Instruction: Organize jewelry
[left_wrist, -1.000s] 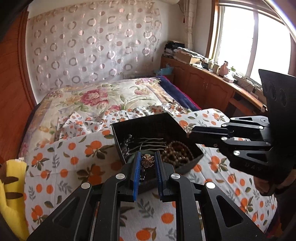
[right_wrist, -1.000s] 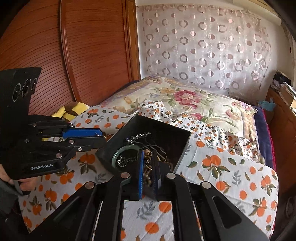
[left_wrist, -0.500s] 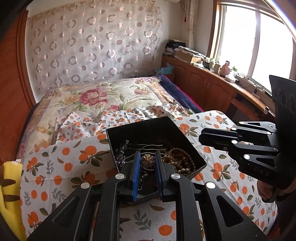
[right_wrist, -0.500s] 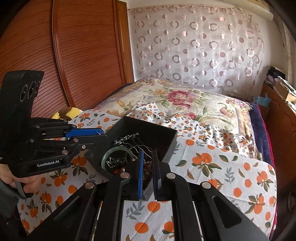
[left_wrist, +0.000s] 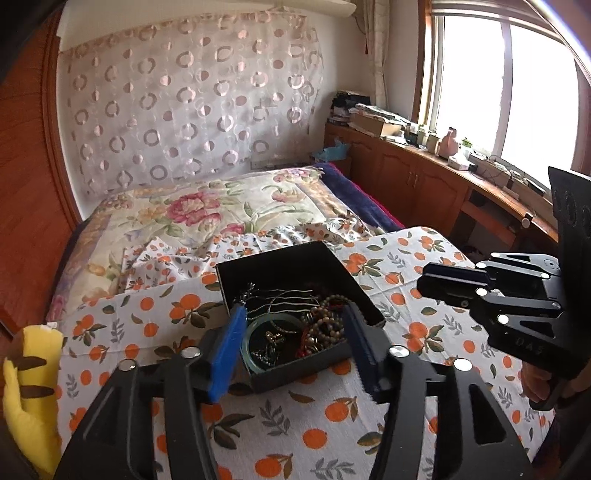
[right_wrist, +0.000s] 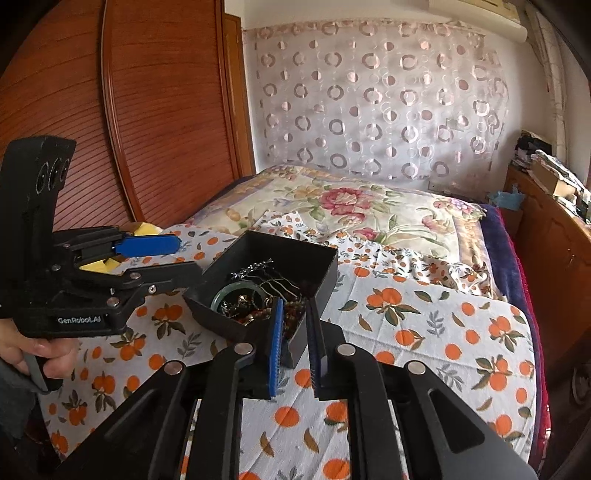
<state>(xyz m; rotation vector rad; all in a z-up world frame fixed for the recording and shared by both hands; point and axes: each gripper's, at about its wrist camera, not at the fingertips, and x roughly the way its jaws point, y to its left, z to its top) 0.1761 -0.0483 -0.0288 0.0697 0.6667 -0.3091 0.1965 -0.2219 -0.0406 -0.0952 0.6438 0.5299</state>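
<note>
jewelry (left_wrist: 295, 328) tangled in box (left_wrist: 280, 258), pieces hard to distinguish.

box (left_wrist: 295, 258): matt black, card-like walls
bangle (left_wrist: 255, 341): smooth, glossy green, glassy
beads (left_wrist: 328, 325): round, brown, dull sheen, wood-like
sheet (left_wrist: 388, 417): soft printed cloth, matt
tongs (right_wrist: 295, 343): black matt plastic, ribbed blue pads, shiny metal pins
wardrobe (right_wrist: 155, 110): ribbed reddish wood, slight gloss

Both wrist views look down, close, sharing the jewelry box (left_wrist: 291, 280).
</note>
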